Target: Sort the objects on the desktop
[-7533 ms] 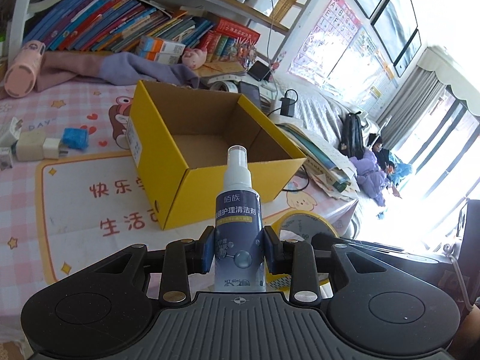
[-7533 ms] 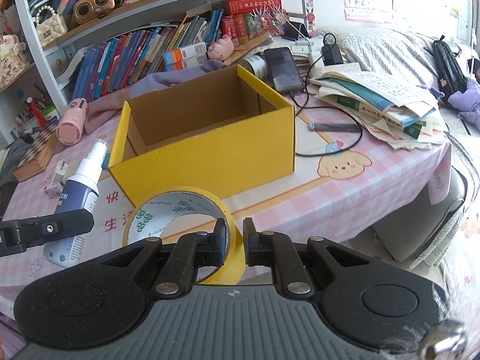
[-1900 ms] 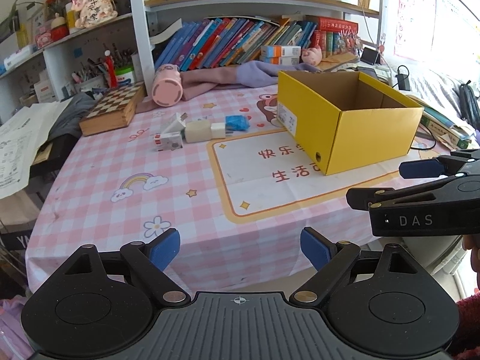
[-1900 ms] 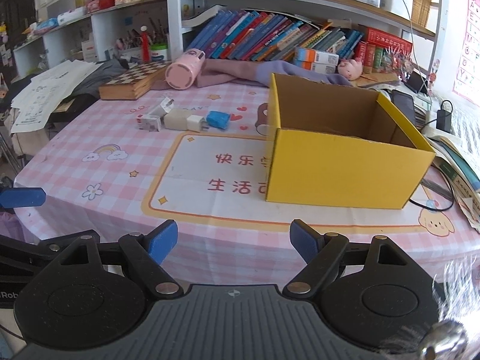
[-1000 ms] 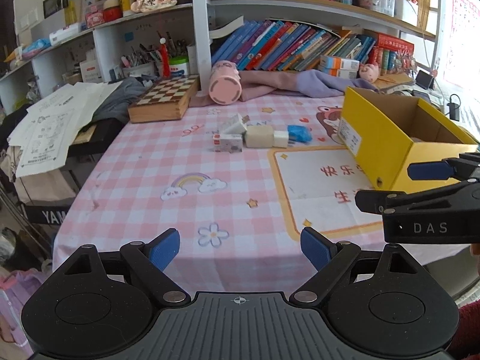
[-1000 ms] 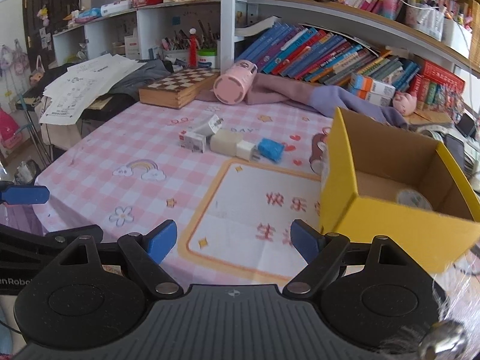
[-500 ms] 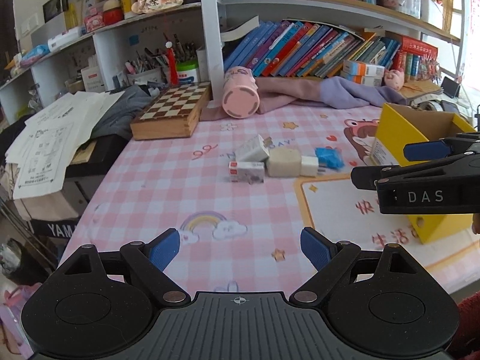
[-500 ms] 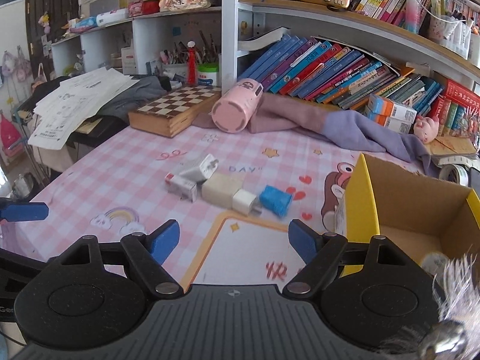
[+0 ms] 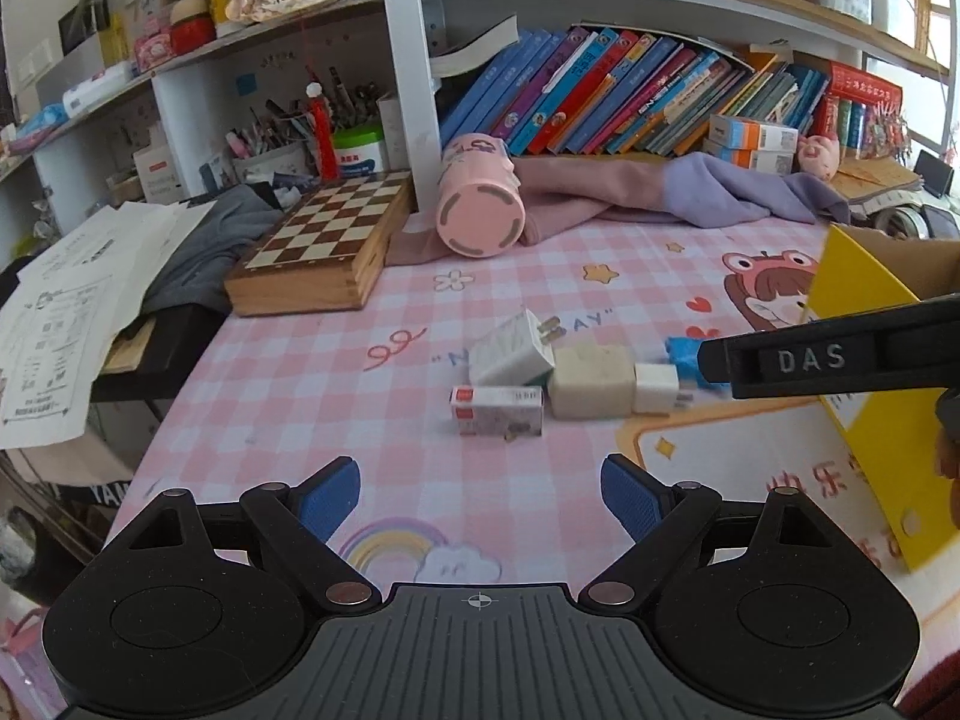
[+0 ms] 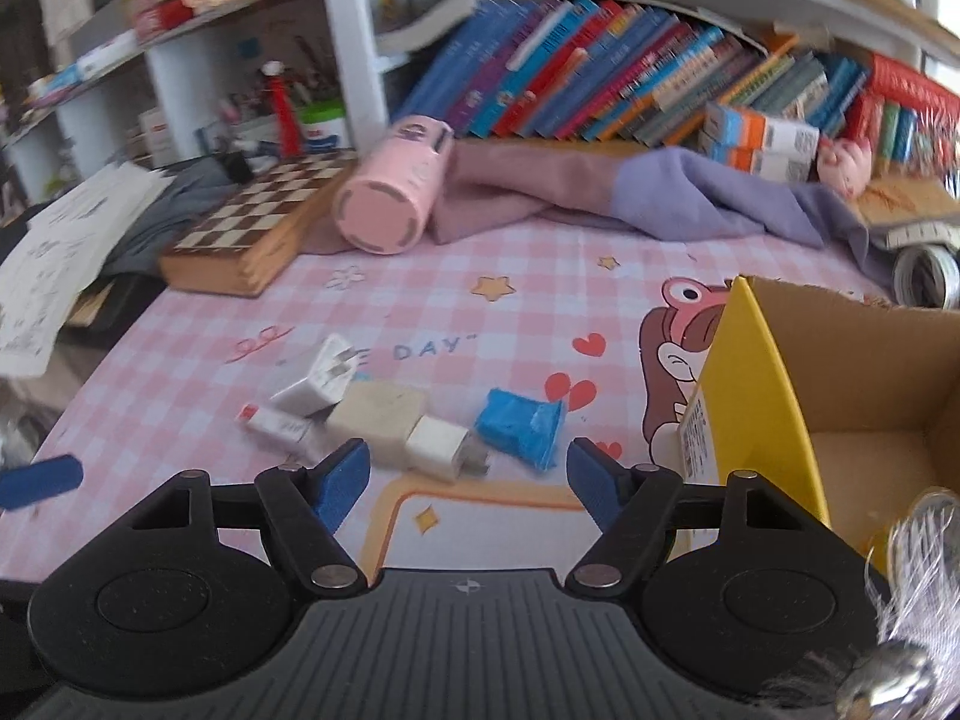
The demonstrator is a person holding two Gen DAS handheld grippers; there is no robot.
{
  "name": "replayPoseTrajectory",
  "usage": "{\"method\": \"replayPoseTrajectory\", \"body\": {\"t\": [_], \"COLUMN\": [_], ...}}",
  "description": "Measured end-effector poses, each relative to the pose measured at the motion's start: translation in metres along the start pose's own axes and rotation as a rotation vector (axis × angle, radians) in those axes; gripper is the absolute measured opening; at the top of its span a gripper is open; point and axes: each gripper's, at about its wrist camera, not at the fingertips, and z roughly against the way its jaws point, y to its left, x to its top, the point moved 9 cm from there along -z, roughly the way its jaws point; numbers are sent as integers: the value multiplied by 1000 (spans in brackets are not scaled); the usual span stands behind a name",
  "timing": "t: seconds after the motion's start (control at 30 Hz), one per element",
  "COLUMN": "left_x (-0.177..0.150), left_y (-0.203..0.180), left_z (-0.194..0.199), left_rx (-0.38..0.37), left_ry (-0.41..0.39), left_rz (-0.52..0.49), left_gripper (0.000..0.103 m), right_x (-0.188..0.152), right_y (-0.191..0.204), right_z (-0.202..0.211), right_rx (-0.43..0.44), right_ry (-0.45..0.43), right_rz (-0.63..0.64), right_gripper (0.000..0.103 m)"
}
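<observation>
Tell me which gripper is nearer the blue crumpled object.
Right. The right gripper, jaws closing on nothing, hangs just short of the blue crumpled object; the left gripper sits farther back, by the small boxes.

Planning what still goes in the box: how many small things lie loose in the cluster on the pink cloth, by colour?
White plugs: 2
Beige block: 1
White and red packet: 1
Blue thing: 1
Total: 5

A kid's study corner at home, given away by shelves [image 9: 414, 90] crammed with picture books [image 9: 612, 96], cartoon pink-checked worktop [image 9: 336, 372] cover, chessboard [image 9: 324, 240], piggy toy [image 9: 817, 153], pen pots [image 9: 270, 150]
</observation>
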Motion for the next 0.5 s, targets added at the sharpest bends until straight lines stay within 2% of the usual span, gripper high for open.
{"method": "replayPoseTrajectory", "body": {"t": [0.5], "left_x": [15], "left_y": [-3], "left_z": [-79], "left_rx": [-10], "left_ry": [45], "left_rz": [-13], "left_gripper": [88], "right_x": [15], "right_y": [-29], "right_z": [-68], "right_rx": [-115], "right_ry": [80], "right_rz": [-108], "right_gripper": [72]}}
